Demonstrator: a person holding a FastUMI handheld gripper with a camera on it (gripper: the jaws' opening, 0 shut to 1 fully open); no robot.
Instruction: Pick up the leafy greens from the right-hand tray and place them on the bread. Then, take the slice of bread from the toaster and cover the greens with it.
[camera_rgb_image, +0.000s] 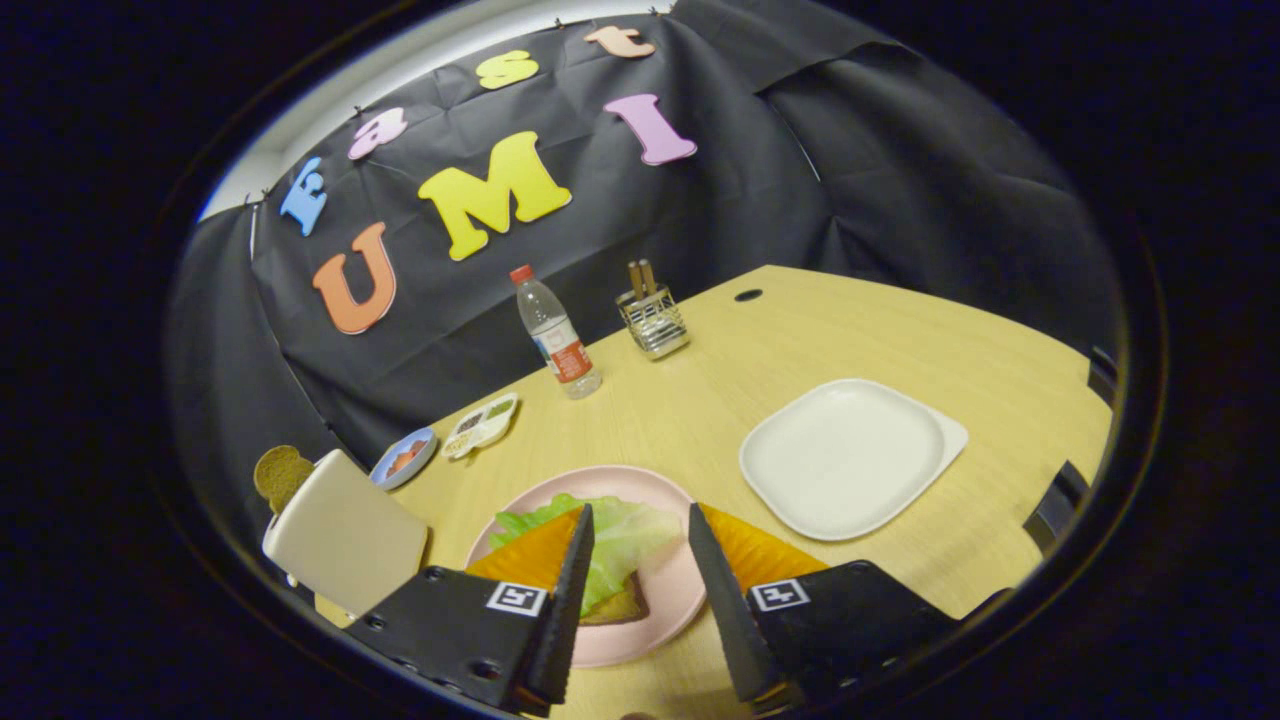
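1. Green lettuce (625, 540) already lies on the bread (618, 606), which sits on the pink plate (660, 490); both show through the gap between the fingers of the tool (640, 530).
2. That tool hangs over the plate with its fingers parted and nothing between them.
3. Off to the left, just beside the plate, stands the cream toaster (345, 540), with a brown slice (280, 475) poking out of its far top.
4. Likely next reach: swing left and up, meeting the slice's flat faces from above.
5. White tray (850, 455) on the table (800, 330) lies right, bare.
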